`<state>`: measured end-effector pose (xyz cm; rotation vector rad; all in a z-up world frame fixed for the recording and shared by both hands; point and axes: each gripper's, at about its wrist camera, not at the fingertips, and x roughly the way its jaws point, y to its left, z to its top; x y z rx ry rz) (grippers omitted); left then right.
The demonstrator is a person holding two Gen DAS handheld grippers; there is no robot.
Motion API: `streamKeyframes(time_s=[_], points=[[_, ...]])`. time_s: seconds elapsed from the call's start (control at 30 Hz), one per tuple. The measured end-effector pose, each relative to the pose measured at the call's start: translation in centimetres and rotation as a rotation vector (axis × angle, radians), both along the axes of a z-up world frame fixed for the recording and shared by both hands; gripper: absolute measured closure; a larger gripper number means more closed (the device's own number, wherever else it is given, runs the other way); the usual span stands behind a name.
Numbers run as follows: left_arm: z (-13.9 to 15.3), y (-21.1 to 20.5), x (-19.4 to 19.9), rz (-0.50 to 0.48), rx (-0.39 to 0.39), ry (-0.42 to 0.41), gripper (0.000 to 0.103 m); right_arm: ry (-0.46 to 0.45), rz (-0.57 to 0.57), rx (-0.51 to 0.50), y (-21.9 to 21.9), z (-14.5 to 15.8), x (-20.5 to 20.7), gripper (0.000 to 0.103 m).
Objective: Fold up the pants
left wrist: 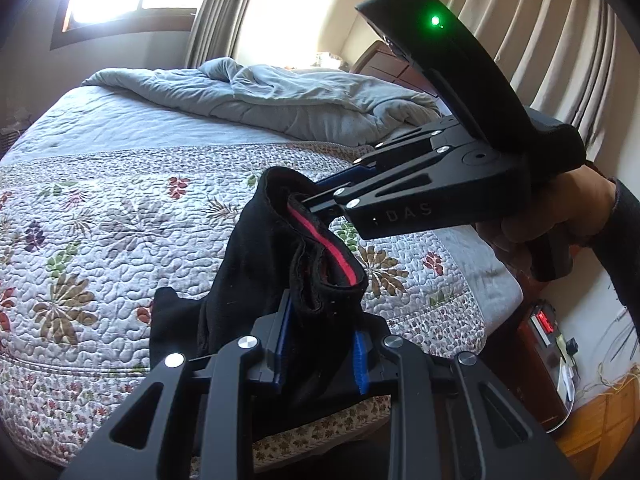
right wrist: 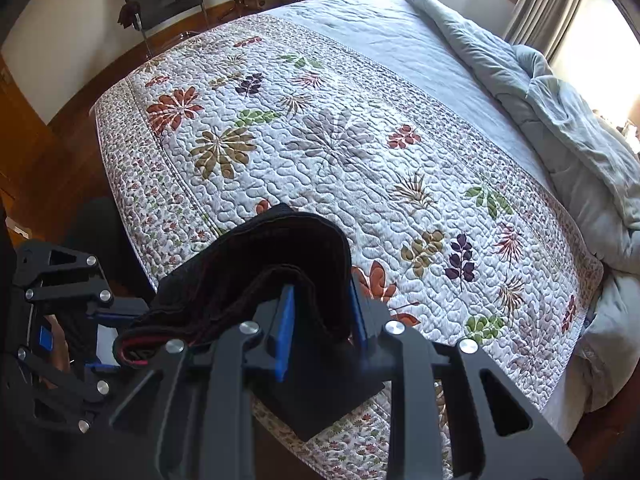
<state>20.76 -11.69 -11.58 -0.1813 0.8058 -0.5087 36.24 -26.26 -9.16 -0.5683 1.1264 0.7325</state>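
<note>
**Inspector:** Left fingers (left wrist: 320, 344) clamp the black pants (left wrist: 256, 280) at the waistband; right fingers (right wrist: 324, 320) clamp the same band further along. The pants hang above the bed (right wrist: 320, 120).

**Clerk:** Advice?

**Inspector:** Keep the band taut and lower evenly onto the quilt.

**Clerk:** Count?

**Inspector:** One pair of pants, two grippers, one bed.

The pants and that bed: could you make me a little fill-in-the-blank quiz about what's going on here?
1. Both tongs, left and right, grip black ____.
2. A stripe inside the waistband is coloured ____.
3. The quilt on the bed has a pattern of ____.
4. The light on the right tongs' handle glows ____.

Missing words: pants; red; leaves; green
</note>
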Motion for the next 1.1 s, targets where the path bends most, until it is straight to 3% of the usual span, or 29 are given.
streamKeyframes(time_s=[0.4,0.43,0.47,0.6,1.1], points=[[-2.4,-2.6,1.4,-0.04,0.001,0.042,0.078,0.032,-0.022,0.017,-3.1,-2.3,0.8,0.08],[-2.6,-2.8,1.5,-0.042,0.002,0.048,0.078,0.033,-0.024,0.02,-3.3,-2.4,0.8,0.082],[-2.9,-3.1,1.7,-0.044,0.002,0.056,0.078,0.039,-0.025,0.032,-3.6,-2.4,0.9,0.091],[-4.4,-3.8,2.3,-0.057,-0.015,0.09,0.078,0.054,-0.033,0.077,-4.2,-2.3,1.2,0.091],[-10.0,-9.4,1.9,-0.162,0.004,0.201,0.078,0.153,-0.175,0.136,-10.6,-9.4,1.4,0.091]])
